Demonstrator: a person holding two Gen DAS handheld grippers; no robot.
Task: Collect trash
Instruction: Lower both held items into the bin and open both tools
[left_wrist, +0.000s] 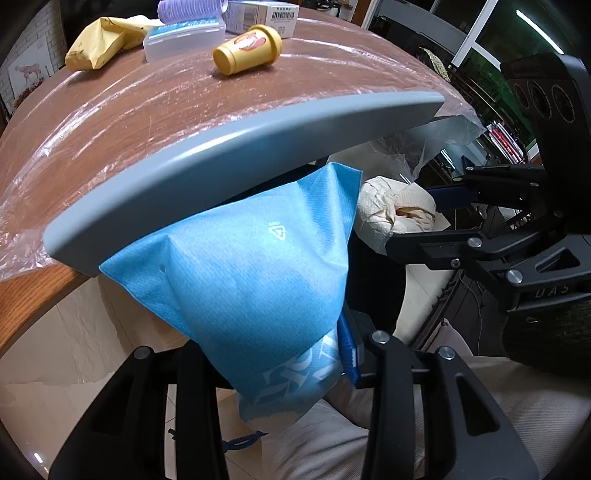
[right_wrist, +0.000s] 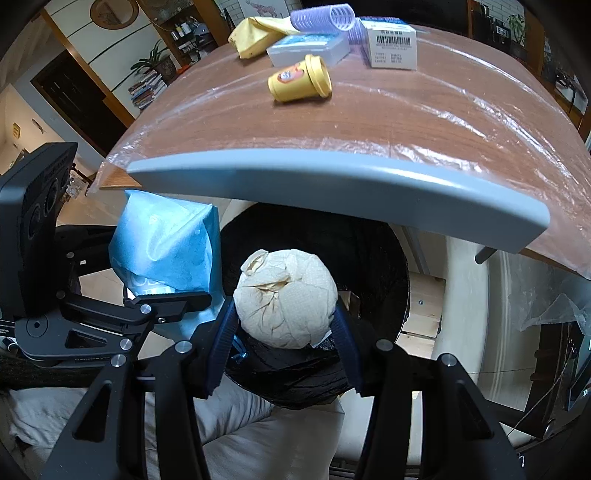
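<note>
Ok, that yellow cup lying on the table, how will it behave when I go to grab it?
The yellow cup lies on its side, so a nudge would probably roll it in a curve, since it tapers. It looks small and light, and the plastic sheet under it seems slick, so it may skid away.

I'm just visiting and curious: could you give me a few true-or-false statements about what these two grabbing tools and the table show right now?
1. The right gripper has its jaws closed on a crumpled paper ball. True.
2. The left gripper holds nothing. False: it grips a blue packet.
3. The yellow cup stands upright on the table. False: it lies on its side.
4. A bin lined with a black bag sits below the paper ball, under the table edge. True.
5. The table top is bare wood. False: a clear plastic sheet covers it.
</note>
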